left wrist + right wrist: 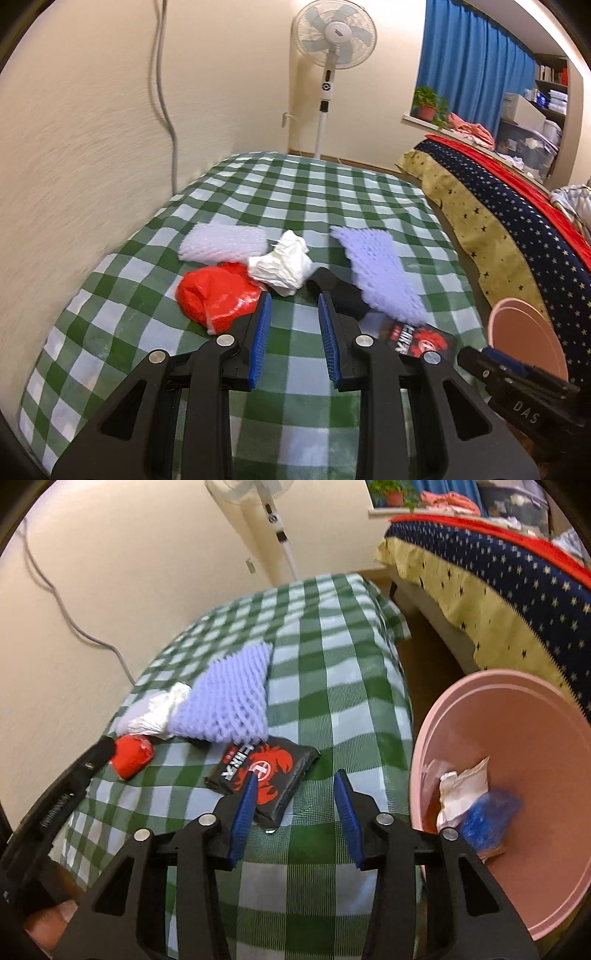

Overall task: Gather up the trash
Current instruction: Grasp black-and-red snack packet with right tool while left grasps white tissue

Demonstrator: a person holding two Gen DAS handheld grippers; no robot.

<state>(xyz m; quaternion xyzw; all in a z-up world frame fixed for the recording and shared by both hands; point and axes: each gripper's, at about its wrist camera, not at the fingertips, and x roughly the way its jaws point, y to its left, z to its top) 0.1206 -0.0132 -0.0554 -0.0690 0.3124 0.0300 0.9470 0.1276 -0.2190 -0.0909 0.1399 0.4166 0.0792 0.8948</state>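
Trash strewn on green checked cloth (295,192): red bag (218,295), white paper wad (282,264), two foam nets (221,242) (376,269), black packet (264,775). More scraps already down in pink bin (517,716) beside the table. Left gripper (293,308) parted, empty, just short of red bag and wad. Right gripper (295,788) parted, empty, over packet's near corner.

Left tool (293,291) and right tool (297,773), apparently both empty, jaws apart.
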